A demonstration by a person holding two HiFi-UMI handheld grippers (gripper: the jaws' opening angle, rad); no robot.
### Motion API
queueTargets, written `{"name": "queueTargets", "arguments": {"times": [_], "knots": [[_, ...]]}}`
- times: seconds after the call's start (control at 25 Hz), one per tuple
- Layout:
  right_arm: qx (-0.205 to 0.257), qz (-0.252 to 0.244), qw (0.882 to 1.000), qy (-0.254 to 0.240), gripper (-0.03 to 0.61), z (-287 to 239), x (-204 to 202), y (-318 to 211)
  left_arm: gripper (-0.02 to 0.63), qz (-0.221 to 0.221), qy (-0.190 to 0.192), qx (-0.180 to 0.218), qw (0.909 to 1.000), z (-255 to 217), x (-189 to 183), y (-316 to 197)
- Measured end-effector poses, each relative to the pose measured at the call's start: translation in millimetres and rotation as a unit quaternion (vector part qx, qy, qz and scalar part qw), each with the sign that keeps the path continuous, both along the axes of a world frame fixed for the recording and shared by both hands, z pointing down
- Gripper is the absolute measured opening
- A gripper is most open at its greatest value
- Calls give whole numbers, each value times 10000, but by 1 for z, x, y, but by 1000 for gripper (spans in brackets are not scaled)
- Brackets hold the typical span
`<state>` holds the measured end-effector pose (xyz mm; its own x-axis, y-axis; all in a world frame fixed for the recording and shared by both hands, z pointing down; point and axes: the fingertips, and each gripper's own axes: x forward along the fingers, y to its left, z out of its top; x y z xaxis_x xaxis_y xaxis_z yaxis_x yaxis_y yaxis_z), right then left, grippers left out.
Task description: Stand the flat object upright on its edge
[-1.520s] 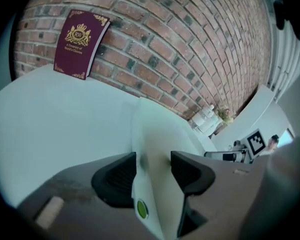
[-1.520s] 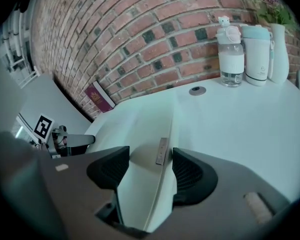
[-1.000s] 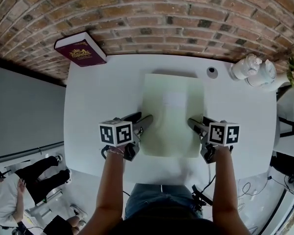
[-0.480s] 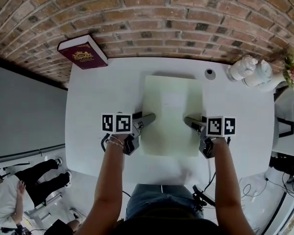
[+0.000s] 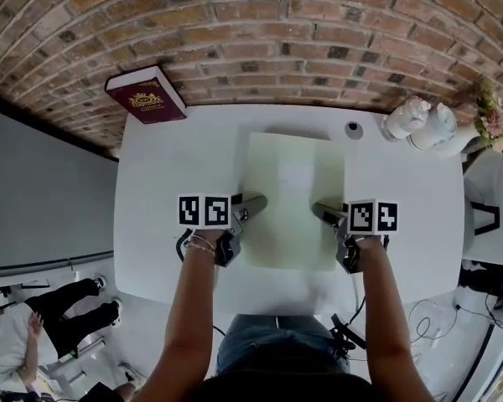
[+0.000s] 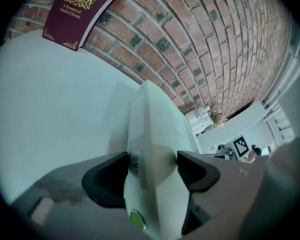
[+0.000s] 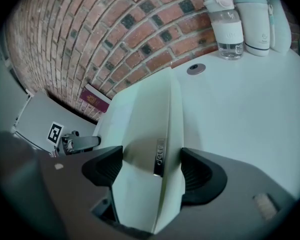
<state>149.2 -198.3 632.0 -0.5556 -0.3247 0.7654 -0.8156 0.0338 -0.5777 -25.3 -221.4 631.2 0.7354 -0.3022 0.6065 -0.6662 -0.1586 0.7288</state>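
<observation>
A flat pale-green case (image 5: 293, 191) lies on the white table (image 5: 163, 174). My left gripper (image 5: 253, 204) reaches in from its left edge and my right gripper (image 5: 322, 212) from its right edge. In the left gripper view the case's rim (image 6: 150, 124) runs between the jaws of the left gripper (image 6: 152, 166), which are opening. In the right gripper view the rim (image 7: 150, 114), with a small dark label, fills most of the gap of the right gripper (image 7: 152, 165), whose jaws stand wide. I see neither pair of pads pressing on it.
A maroon book (image 5: 145, 95) leans on the brick wall at the table's back left corner. At the back right stand a clear bottle (image 5: 407, 117), a pale flask (image 5: 440, 128) and flowers (image 5: 490, 115). A small round disc (image 5: 353, 129) lies behind the case.
Both grippers have slid a little inward over the case's side edges and their jaws have widened. The case has stayed flat on the table.
</observation>
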Motion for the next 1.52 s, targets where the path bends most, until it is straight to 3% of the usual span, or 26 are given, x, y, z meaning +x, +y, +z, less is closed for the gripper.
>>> {"name": "queueTargets", "arguments": {"times": [0.36, 1.52], "knots": [[218, -73, 9997, 87, 364, -22, -3, 3, 308, -108, -17, 164, 9998, -20, -4, 7], [1472, -97, 9890, 130, 362, -130, -4, 16, 311, -244, 70, 1352, 9905, -129, -6, 23]]}}
